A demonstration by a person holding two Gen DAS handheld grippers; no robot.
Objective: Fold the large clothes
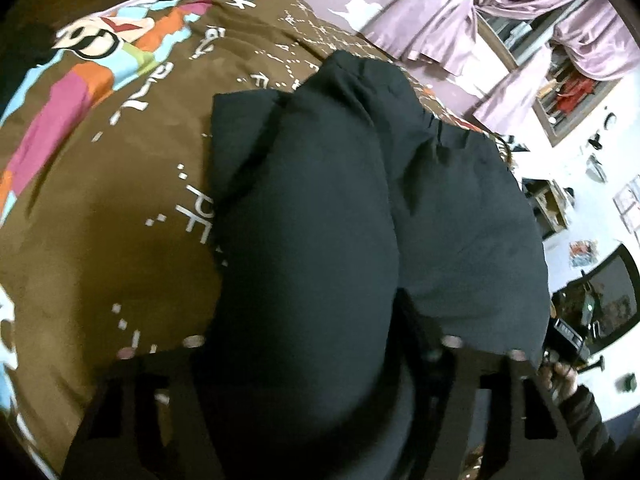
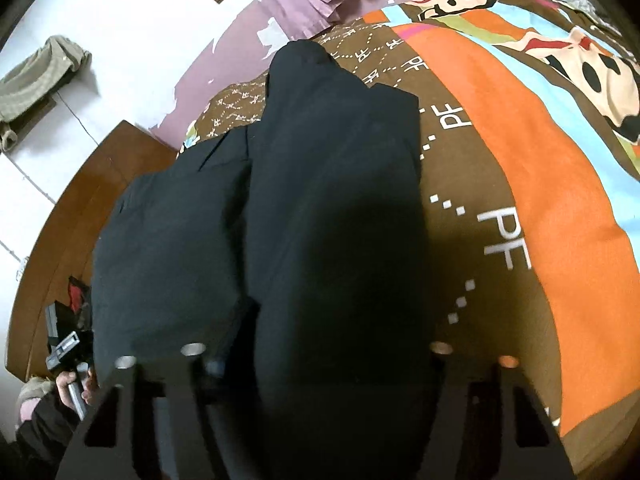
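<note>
A large black garment (image 1: 340, 208) lies folded in long panels on a brown patterned bedspread (image 1: 132, 160). My left gripper (image 1: 316, 360) is over its near end, fingers spread wide with a bulge of the black cloth between them. In the right wrist view the same garment (image 2: 304, 208) runs away from me. My right gripper (image 2: 316, 356) is also over its near end with cloth bulging between its spread fingers. I cannot tell whether either pair of fingers pinches the cloth. The other gripper (image 1: 568, 340) shows at the right edge of the left wrist view.
The bedspread (image 2: 540, 168) has orange, blue and pink cartoon patches. Purple curtains (image 1: 480, 20) hang by a window behind the bed. A wooden bed frame (image 2: 80, 216) curves along the left. A beige cloth (image 2: 40, 76) hangs on the white wall.
</note>
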